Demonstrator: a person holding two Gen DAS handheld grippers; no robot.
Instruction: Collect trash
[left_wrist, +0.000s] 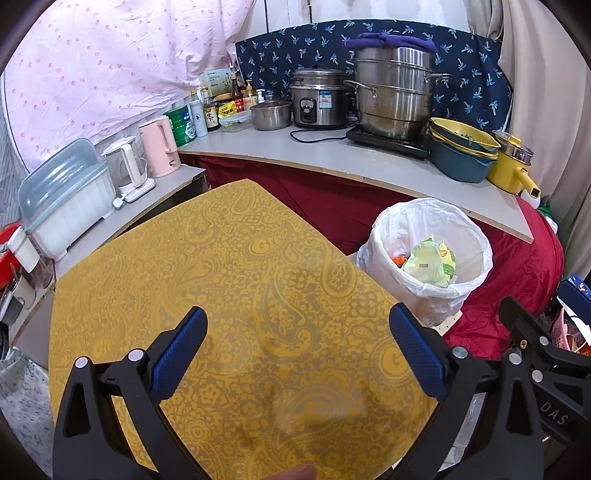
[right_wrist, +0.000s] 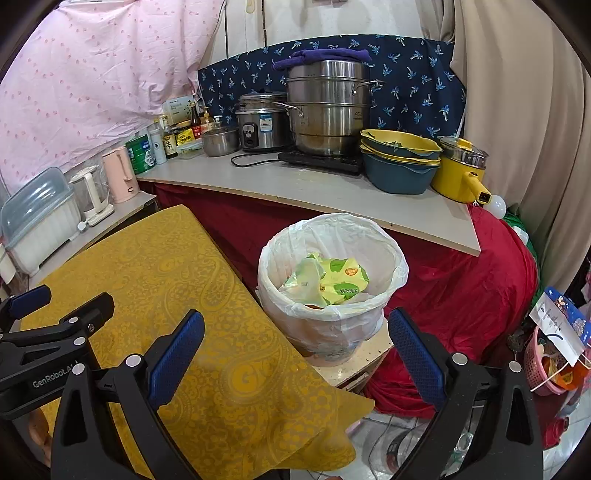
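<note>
The left tool (left_wrist: 298, 325), black-framed with blue textured pads, hangs released and empty over a table covered in a mustard-yellow paisley cloth (left_wrist: 229, 280); its two fingers (left_wrist: 177, 354) stand wide apart with only the bare cloth between them. The right tool (right_wrist: 295, 328), of the same black and blue build, is likewise spread wide and holds nothing, and it sits just off the right edge of that yellow cloth, pointing toward a round bin lined with a thin white plastic bag (right_wrist: 332, 306). In the right wrist view the bin stands on a low pale ledge just beside the table's right edge, in front of a dark red drape (right_wrist: 461, 295). The trash lies inside the bin: crumpled yellow-green snack wrappers (right_wrist: 332, 280) resting near the top of the liner, with a bit of orange showing beneath them in the left wrist view. The same bin (left_wrist: 428, 295) appears in the left wrist view to the right of the table, beyond the left tool's right finger. Behind, a grey counter carries a stacked stainless steel steamer pot (right_wrist: 325, 110) topped with a purple cloth, a steel rice cooker (right_wrist: 258, 125), stacked yellow and blue basins (right_wrist: 399, 162), a yellow pot with a handle (right_wrist: 461, 173), and a pink kettle (left_wrist: 159, 147).
</note>
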